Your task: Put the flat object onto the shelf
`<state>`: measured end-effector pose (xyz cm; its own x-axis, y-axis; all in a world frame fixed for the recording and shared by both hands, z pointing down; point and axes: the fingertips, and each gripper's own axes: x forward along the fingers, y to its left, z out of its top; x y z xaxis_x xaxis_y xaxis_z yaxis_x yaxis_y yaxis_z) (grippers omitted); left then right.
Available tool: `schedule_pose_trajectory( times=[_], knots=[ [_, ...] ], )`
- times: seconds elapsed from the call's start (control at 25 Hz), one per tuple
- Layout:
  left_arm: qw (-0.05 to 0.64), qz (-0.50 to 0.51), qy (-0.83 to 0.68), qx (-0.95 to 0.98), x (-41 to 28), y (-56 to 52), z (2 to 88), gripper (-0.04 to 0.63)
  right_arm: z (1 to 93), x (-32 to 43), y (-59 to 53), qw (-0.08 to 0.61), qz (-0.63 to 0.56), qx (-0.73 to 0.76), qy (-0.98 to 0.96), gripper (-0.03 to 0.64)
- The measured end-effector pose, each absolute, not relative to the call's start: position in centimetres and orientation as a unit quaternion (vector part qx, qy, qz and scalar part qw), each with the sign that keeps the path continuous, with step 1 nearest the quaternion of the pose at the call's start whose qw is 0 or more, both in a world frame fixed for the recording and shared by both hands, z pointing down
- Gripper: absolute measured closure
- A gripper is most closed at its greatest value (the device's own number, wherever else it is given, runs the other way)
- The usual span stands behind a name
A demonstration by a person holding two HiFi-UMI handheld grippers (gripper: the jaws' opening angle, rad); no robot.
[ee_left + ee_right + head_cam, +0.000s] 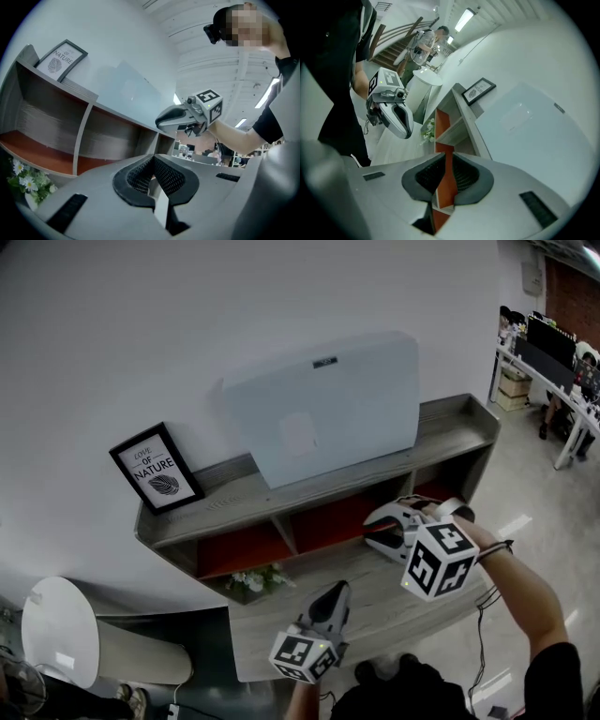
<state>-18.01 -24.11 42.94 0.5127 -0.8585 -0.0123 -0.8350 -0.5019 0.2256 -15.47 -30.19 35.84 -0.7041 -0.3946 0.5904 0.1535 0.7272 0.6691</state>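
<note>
A large pale flat panel (323, 409) stands on the grey shelf's top board (234, 498), leaning against the white wall; it also shows in the left gripper view (126, 91) and the right gripper view (525, 122). Neither gripper touches it. My right gripper (380, 526) hangs below it, in front of the red-backed compartments; its jaws stand a narrow slit apart with nothing between them (446, 157). My left gripper (335, 592) is lower, over the bottom board, pointing at the shelf. Its jaws (152, 159) meet at the tips and are empty.
A black-framed print (157, 468) leans on the top board's left end. White flowers (255, 579) sit by the lower left compartment. A white round stand (61, 634) is at the bottom left. Desks with people (562, 362) are far right.
</note>
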Motion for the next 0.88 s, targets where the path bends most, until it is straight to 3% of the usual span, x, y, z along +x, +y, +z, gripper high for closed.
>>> schedule_pose_trajectory(
  times=[0.36, 0.88],
  knots=[
    [0.096, -0.051, -0.494, 0.863, -18.2, -23.2, 44.3, 0.583, 41.7, -14.7, -27.4, 0.326, -0.277, 0.118, -0.896, 0.595],
    [0.082, -0.044, -0.508, 0.856, -17.0, -20.2, 45.6, 0.582, 45.1, -10.5, -21.4, 0.172, -0.085, 0.195, -0.962, 0.604]
  ],
)
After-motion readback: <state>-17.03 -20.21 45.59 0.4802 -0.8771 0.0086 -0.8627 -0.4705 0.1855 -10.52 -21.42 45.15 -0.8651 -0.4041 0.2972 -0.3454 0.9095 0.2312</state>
